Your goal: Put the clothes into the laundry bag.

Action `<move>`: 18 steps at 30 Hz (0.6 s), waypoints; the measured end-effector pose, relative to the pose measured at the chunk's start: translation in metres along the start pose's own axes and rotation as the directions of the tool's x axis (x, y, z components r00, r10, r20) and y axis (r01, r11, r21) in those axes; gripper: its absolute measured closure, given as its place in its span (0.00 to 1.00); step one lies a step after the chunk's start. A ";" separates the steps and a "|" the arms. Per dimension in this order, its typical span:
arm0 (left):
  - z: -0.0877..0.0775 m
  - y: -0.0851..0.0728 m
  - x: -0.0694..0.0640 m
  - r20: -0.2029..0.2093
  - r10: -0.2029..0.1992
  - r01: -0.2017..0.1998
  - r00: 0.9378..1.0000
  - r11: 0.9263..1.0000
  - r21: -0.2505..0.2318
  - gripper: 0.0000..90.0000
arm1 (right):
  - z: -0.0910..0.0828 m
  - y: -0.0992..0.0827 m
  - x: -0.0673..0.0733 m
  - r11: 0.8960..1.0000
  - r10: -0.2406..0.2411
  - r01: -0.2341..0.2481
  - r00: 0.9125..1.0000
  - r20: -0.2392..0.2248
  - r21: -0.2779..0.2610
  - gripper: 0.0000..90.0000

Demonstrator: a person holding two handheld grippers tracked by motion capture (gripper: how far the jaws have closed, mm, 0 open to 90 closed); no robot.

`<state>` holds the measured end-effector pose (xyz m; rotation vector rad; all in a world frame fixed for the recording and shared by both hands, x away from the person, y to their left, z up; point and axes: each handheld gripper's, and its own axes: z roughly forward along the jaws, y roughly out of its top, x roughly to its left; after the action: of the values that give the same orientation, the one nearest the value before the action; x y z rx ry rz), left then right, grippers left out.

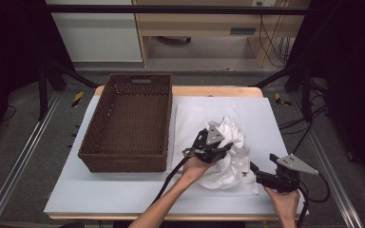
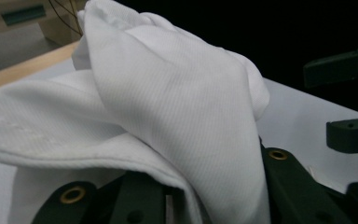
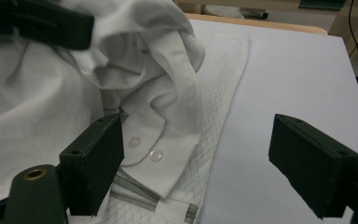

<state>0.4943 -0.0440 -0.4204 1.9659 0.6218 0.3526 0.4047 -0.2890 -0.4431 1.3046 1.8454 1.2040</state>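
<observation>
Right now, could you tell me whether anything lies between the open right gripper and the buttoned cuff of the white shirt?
Nothing visible does. The right gripper stands open just short of the cuff of the white shirt, with only bare mat beside it.

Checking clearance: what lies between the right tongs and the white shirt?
In the right gripper view, the open right tongs straddle the white shirt cuff's edge, over the mesh sheet and bare white board; nothing else intervenes.
</observation>
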 end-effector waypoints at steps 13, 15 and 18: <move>-0.037 0.005 0.001 -0.031 -0.013 0.014 0.999 0.999 0.051 0.25 | -0.002 0.004 0.005 0.999 0.001 -0.002 1.000 -0.024 -0.036 0.17; -0.048 0.008 0.002 -0.041 -0.018 0.020 0.999 0.999 0.041 0.25 | -0.002 0.006 0.007 0.999 0.006 -0.008 0.999 -0.035 -0.042 0.16; -0.065 0.009 0.002 -0.046 -0.016 0.016 0.999 1.000 0.014 0.27 | -0.001 0.009 0.011 0.999 0.005 -0.008 0.999 -0.050 -0.044 0.14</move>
<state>0.4663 0.0023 -0.3826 1.9700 0.6710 0.3853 0.4041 -0.2780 -0.4343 1.2681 1.8403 1.2847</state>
